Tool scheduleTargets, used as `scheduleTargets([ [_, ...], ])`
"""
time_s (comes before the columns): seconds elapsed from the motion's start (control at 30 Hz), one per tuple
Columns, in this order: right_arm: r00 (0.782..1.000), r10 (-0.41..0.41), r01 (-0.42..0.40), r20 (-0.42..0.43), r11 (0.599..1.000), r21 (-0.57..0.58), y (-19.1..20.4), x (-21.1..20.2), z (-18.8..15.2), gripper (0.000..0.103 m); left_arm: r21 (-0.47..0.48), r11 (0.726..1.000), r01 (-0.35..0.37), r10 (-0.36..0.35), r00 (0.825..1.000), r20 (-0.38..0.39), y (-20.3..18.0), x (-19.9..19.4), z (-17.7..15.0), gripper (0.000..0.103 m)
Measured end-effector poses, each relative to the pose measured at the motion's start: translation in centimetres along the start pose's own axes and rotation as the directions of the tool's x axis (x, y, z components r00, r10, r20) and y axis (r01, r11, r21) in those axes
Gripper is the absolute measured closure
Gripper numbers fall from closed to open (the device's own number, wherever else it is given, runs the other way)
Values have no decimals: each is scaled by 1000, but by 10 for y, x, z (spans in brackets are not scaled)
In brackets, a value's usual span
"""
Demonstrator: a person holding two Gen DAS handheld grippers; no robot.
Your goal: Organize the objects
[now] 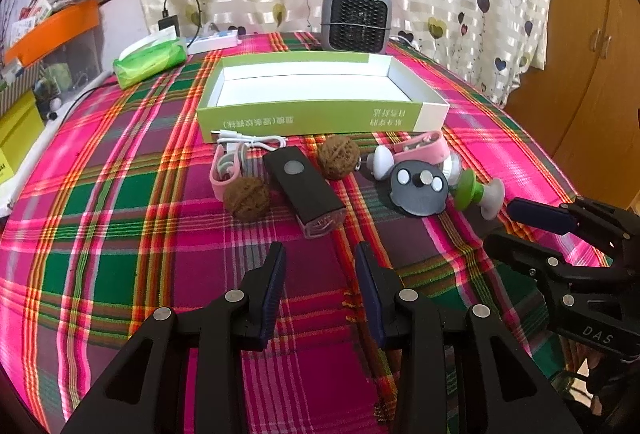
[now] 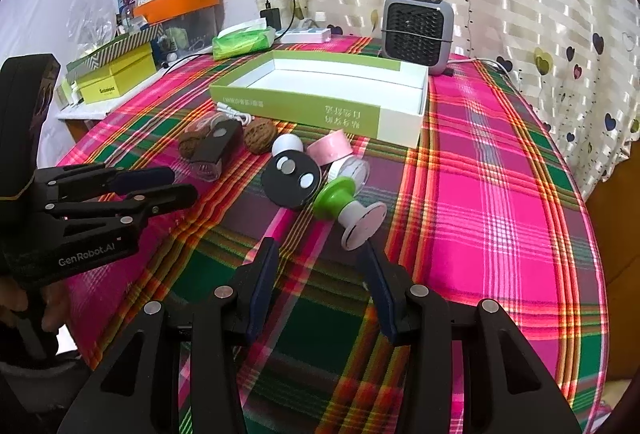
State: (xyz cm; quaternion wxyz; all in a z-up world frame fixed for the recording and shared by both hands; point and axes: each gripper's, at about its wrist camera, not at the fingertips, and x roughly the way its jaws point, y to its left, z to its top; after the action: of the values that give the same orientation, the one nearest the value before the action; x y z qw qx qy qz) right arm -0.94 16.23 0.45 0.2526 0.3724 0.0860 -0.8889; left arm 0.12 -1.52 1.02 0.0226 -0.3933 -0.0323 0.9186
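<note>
An open green-and-white box lies empty on the plaid tablecloth. In front of it sit a white cable, a pink band, two walnuts, a black lamp, a dark round disc and a green-and-white spool. My left gripper hovers open just short of the lamp, holding nothing. Open and bare too, my right gripper stands close before the spool.
A grey heater stands behind the box. A green tissue pack and a power strip lie at the back left. Stacked boxes crowd a side shelf on the left. The table's edge curves off to the right, by a wooden cabinet.
</note>
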Motion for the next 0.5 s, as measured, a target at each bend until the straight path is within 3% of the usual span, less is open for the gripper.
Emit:
scheduleTargets([
  [0.5, 1000, 1, -1, 13, 1000, 14, -11, 2, 8, 57, -28, 999, 26, -26, 1000, 3, 4, 3, 7, 69],
])
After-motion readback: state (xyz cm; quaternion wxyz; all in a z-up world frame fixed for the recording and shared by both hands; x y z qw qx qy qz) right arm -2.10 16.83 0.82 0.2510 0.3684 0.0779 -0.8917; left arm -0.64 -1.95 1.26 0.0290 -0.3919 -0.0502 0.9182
